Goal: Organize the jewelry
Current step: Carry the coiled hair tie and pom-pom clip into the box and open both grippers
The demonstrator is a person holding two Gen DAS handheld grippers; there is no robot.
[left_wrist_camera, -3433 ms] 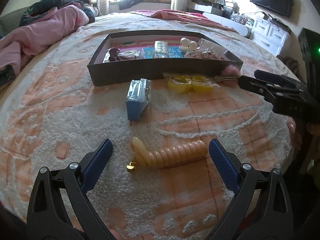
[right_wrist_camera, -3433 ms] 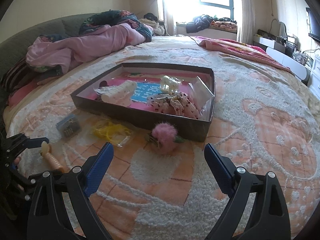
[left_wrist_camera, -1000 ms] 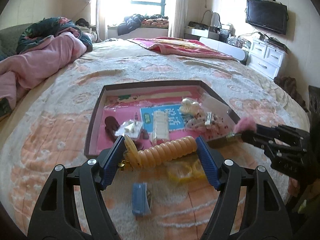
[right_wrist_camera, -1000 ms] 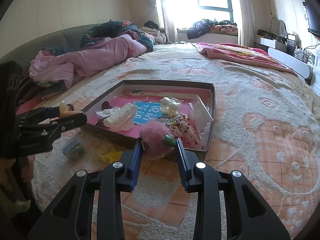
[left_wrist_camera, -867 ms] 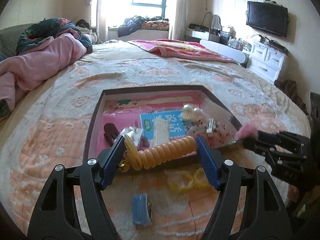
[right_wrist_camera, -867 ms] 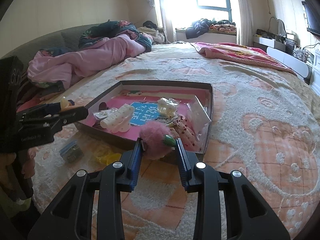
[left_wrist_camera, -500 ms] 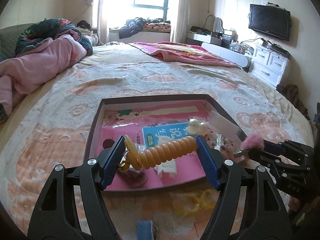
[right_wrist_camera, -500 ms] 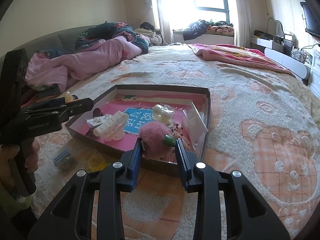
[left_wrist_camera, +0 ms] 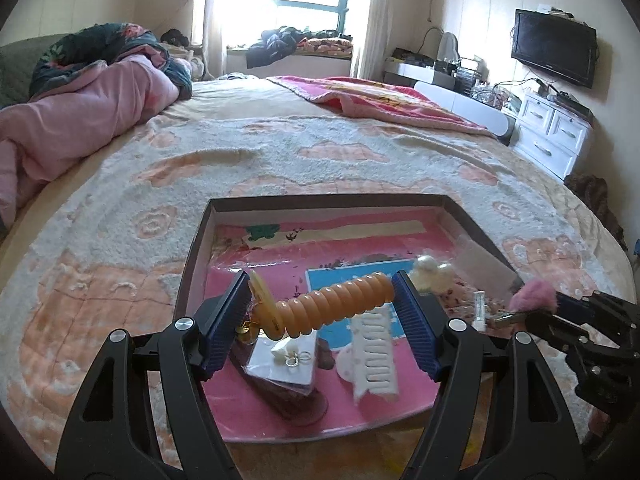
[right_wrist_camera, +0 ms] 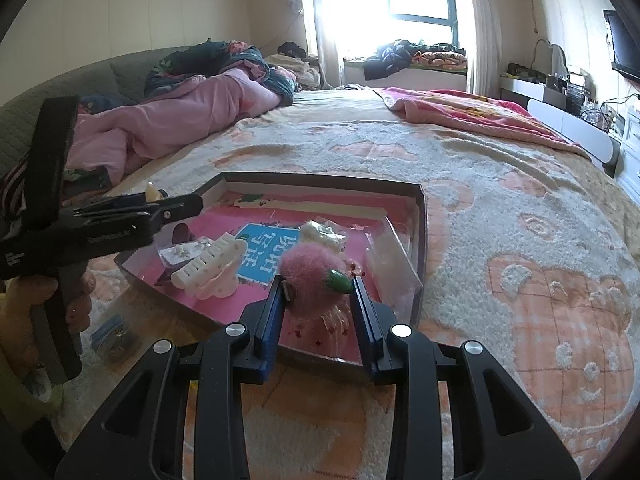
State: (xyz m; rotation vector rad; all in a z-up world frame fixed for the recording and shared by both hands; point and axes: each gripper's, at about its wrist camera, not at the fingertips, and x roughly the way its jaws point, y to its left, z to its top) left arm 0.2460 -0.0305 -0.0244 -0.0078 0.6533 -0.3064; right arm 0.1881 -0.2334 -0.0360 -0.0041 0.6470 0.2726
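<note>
My left gripper [left_wrist_camera: 320, 300] is shut on an orange ribbed bracelet [left_wrist_camera: 336, 304] with a gold charm, held above the near left part of the dark box [left_wrist_camera: 320, 200] with a pink floor. My right gripper [right_wrist_camera: 318, 292] is shut on a fluffy pink pompom hair clip [right_wrist_camera: 310, 276], held over the box's [right_wrist_camera: 424, 216] near right edge. The right gripper [left_wrist_camera: 560, 316] with the pompom [left_wrist_camera: 534, 296] shows at the right of the left wrist view. The left gripper [right_wrist_camera: 160, 204] shows at the left of the right wrist view.
In the box lie a white claw clip [left_wrist_camera: 374, 354], an earring card [left_wrist_camera: 288, 360], a pearl piece [left_wrist_camera: 434, 270] and a clear packet [right_wrist_camera: 394, 256]. A blue packet [right_wrist_camera: 114, 330] lies on the blanket before the box. A pink quilt [left_wrist_camera: 80, 120] is heaped far left.
Both grippers picked their items off the blanket and carried them forward and up. They now hang over the box rather than in front of it.
</note>
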